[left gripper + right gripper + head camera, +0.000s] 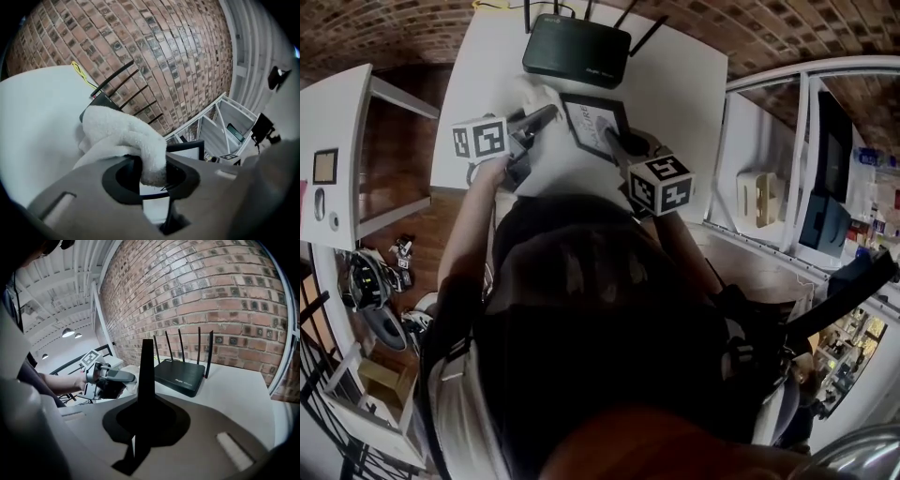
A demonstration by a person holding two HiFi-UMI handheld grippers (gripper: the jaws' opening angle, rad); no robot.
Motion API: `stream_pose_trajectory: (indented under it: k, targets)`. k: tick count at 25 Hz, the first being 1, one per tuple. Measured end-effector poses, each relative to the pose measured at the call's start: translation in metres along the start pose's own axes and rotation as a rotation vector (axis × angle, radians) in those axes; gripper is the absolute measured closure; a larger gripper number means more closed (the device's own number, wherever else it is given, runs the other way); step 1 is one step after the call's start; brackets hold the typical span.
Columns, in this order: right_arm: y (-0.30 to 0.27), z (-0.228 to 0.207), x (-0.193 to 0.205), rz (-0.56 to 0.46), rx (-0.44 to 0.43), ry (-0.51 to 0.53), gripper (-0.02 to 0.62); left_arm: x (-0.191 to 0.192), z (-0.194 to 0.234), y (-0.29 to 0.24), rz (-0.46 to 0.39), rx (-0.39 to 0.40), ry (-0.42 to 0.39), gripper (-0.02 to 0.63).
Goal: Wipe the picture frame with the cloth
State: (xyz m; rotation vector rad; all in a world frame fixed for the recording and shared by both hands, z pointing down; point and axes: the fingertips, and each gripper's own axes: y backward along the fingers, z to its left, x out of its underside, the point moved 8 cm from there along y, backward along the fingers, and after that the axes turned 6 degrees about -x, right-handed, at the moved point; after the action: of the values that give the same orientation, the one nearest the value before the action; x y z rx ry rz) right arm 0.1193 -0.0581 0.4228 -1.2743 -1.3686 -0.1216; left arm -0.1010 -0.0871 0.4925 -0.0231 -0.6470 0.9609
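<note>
**Left gripper**: jaws closed on a fold of the white cloth, the rest of which bunches up above them. **Right gripper**: jaws pinched shut on the picture frame, seen here only edge-on as a thin dark upright strip.

The left gripper view alone shows the frame's pale face and dark border, just past the cloth. The head view alone gives the layout: the frame sits mid-worktop, gripped at its near right corner. The cloth is just beside its far left corner, and the black router stands behind both. The right gripper view shows the router's antennas against the brick wall, with the left gripper off to the left.

No view settles whether the cloth touches the frame or whether the frame rests on the worktop. In the left gripper view the cloth hides most of the router.
</note>
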Motion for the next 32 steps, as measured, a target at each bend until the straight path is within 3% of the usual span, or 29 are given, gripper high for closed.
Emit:
stream_pose_trajectory:
  k: [4, 11, 15, 26, 32]
  targets:
    - [-0.003, 0.001, -0.004, 0.007, -0.019, -0.038, 0.586, 0.008, 0.012, -0.008, 0.013, -0.020, -0.007, 0.518]
    - [-0.005, -0.004, -0.004, -0.040, -0.062, -0.257, 0.586, 0.009, 0.016, -0.013, 0.031, -0.060, -0.082, 0.518]
    - [-0.004, -0.001, -0.005, -0.022, -0.023, -0.199, 0.584, 0.012, 0.008, -0.025, 0.079, -0.044, -0.115, 0.518]
    - [-0.004, 0.014, -0.013, 0.084, 0.140, 0.114, 0.583, 0.038, -0.015, -0.057, 0.172, 0.055, -0.068, 0.518]
    - [-0.005, 0.015, -0.010, 0.093, 0.162, 0.131, 0.583, 0.039, -0.024, -0.058, 0.177, 0.076, -0.065, 0.518]
